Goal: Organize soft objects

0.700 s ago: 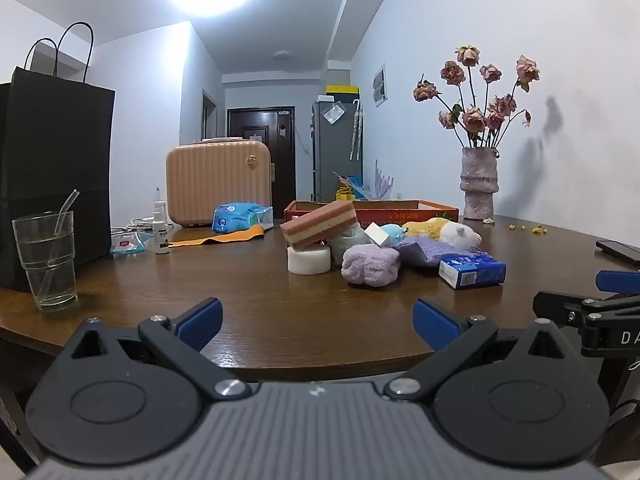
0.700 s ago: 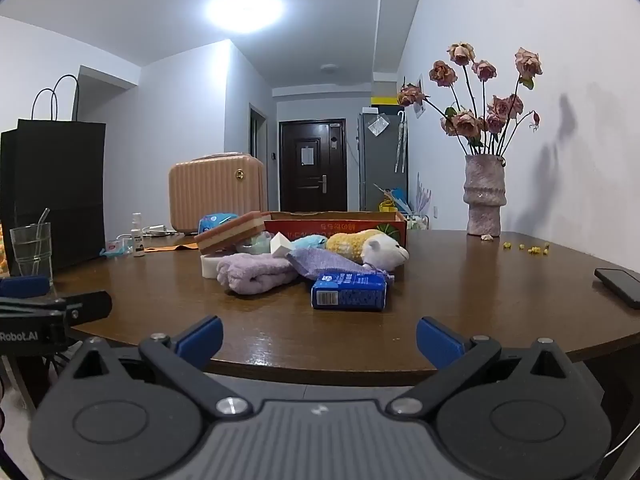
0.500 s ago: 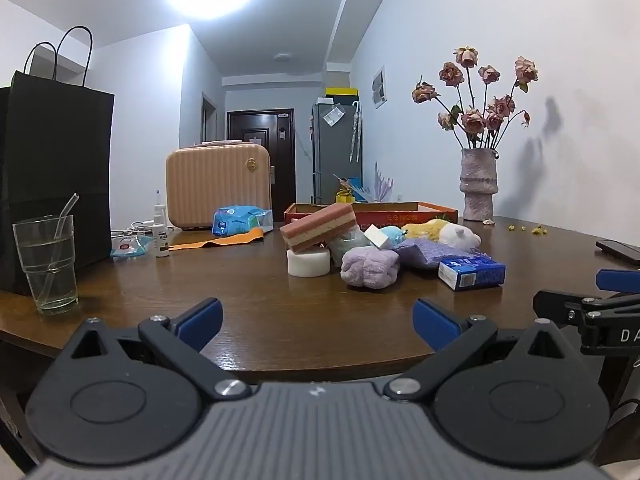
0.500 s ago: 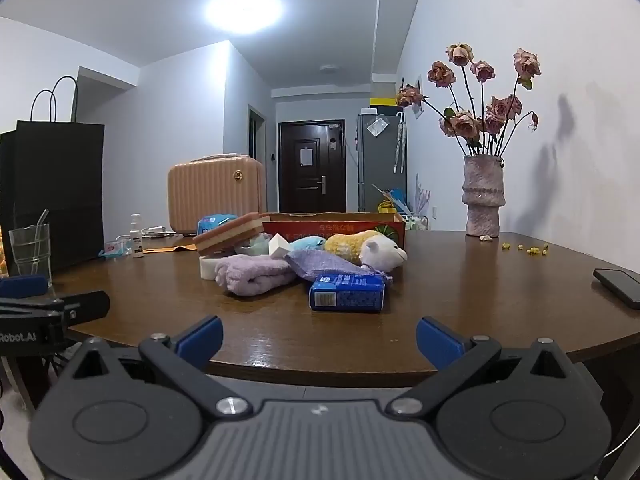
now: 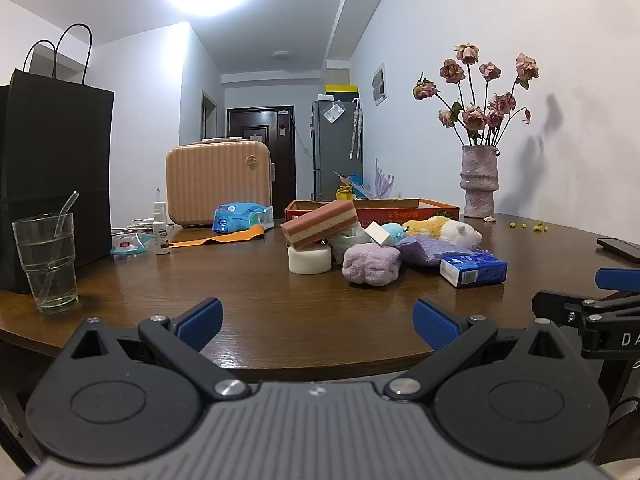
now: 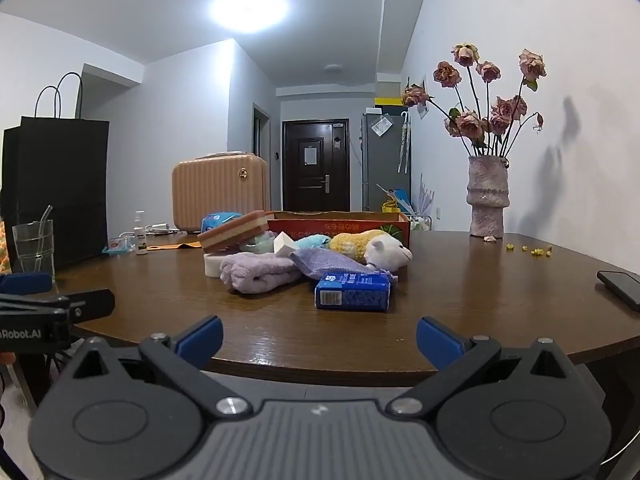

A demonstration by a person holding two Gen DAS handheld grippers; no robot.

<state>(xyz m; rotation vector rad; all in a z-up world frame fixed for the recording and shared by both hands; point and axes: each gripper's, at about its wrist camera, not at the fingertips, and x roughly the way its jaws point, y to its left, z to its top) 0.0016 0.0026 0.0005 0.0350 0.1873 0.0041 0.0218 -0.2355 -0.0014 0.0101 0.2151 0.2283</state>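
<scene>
Soft objects sit heaped mid-desk (image 5: 240, 280) before the red box (image 6: 340, 226); the layered sponge (image 5: 320, 224) tilts, its long axis rising rightward. Left gripper (image 5: 318, 322) and right gripper (image 6: 318, 340) hover spread apart, empty. Only the right view shows the plush lamb (image 6: 376, 246) whole.

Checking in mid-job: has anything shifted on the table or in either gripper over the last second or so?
Nothing visibly changed. Both the left gripper and the right gripper remain open and empty at the near edge of the round brown wooden table, and the pile with the fluffy lilac towel and blue tissue pack lies untouched.
</scene>
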